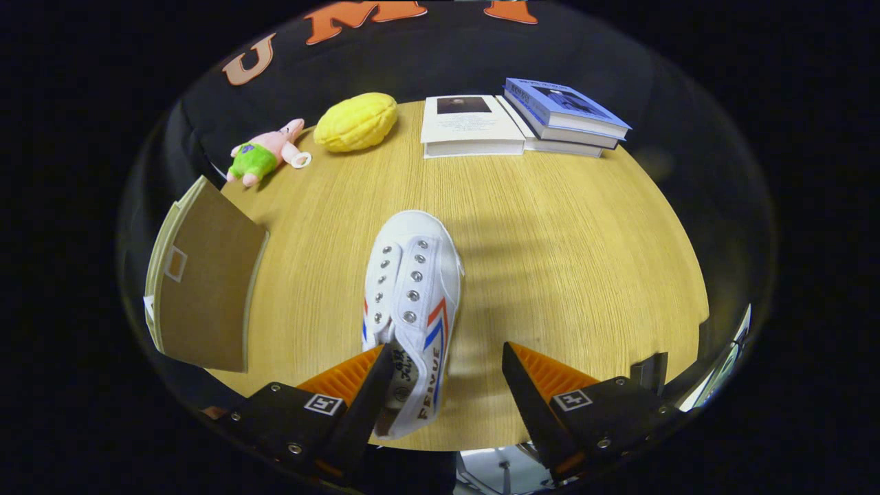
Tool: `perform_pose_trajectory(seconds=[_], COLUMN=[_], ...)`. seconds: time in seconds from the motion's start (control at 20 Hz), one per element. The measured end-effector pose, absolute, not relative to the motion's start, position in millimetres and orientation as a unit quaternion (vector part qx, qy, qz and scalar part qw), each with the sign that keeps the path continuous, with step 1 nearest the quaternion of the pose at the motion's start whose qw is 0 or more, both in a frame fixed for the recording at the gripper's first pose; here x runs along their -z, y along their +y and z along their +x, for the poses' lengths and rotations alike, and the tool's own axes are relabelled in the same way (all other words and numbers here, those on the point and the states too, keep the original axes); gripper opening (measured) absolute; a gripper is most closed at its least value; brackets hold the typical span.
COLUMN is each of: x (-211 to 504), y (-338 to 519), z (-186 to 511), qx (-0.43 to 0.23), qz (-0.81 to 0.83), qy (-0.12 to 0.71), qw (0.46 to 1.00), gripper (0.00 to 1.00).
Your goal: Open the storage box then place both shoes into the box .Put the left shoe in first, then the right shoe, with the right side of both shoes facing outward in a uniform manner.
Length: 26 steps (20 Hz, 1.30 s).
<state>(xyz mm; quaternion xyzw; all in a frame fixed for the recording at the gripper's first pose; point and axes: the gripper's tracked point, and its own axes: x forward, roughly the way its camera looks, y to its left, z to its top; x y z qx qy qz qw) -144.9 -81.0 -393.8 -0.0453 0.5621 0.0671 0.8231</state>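
A pink plush toy point(267, 152), yellow bun-shaped toy point(357, 122) and stacked books point(522, 120) line the wooden table's point(564, 240) far edge.

White shoe point(411, 302) with red-blue stripes, yellow plush point(356, 122), pink-green toy point(265, 152), blue book point(565, 110).

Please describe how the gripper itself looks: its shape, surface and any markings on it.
The gripper has two wedge-shaped fingers that taper to points, with ribbed faces. Each sits on a dark, angular block fixed with small screws. Each block carries a square black-and-white marker tag.
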Motion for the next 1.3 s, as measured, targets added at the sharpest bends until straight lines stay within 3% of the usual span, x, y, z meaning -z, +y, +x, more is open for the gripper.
perform_pose_trajectory(seconds=[0.25, 0.5, 0.55, 0.7, 0.85, 1.0, 1.3], x=[411.4, 422.1, 421.2, 421.1, 419.1, 414.5, 376.2], y=[-78.9, -60.0, -59.2, -66.0, -77.6, -76.0, -53.9], z=[-130.7, -122.9, -123.9, -121.3, -118.3, -115.5, -106.6], qx=[-0.077, -0.096, -0.095, -0.084, -0.051, -0.036, -0.038], qz=[-0.055, -0.022, -0.013, 0.006, 0.018, 0.028, 0.048], qy=[0.544, 0.526, 0.528, 0.533, 0.531, 0.527, 0.501], qw=[0.833, 0.845, 0.844, 0.842, 0.846, 0.848, 0.863], gripper=[0.84, 0.51, 0.39, 0.27, 0.06, 0.01, 0.01])
